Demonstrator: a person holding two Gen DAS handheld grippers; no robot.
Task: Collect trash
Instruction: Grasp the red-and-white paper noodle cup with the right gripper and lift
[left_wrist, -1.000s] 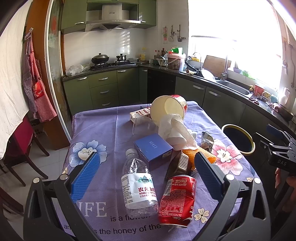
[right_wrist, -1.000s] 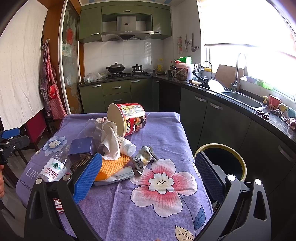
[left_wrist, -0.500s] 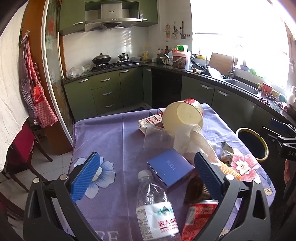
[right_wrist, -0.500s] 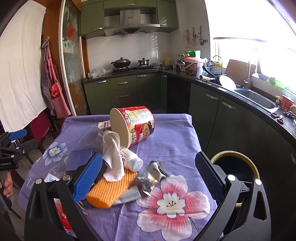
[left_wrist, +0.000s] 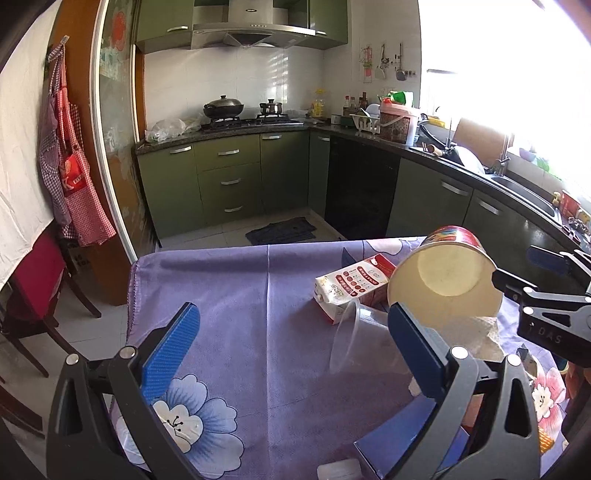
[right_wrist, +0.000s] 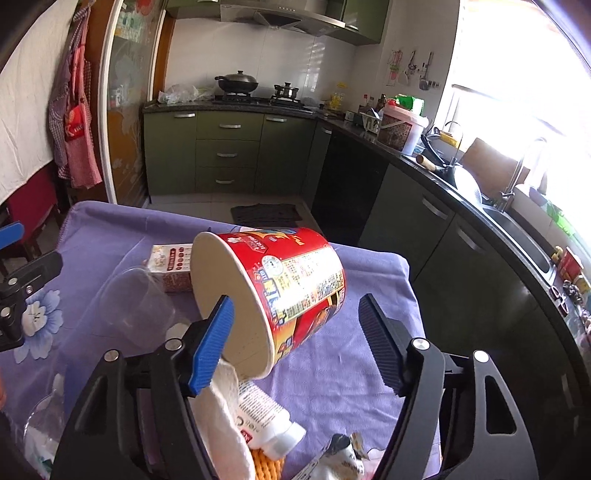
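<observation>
I'm closing my right gripper (right_wrist: 295, 332) around the tipped noodle cup (right_wrist: 273, 299), jaws narrowing, not yet clamped; left gripper (left_wrist: 291, 343) open beside it.

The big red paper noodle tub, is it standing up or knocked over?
Knocked over: the big red paper noodle tub lies on its side, its round mouth facing sideways, on the purple flowered tablecloth.

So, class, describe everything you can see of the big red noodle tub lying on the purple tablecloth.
The noodle tub is a large paper-looking cup, red outside with printed labels and pictures, plain cream inside and empty. It lies on its side on the tablecloth, its open mouth facing the cameras. A crumpled white tissue touches its lower rim. The right gripper straddles it, jaws just narrowing, pads not yet pressing. A clear cup and a small carton lie beside it.
</observation>
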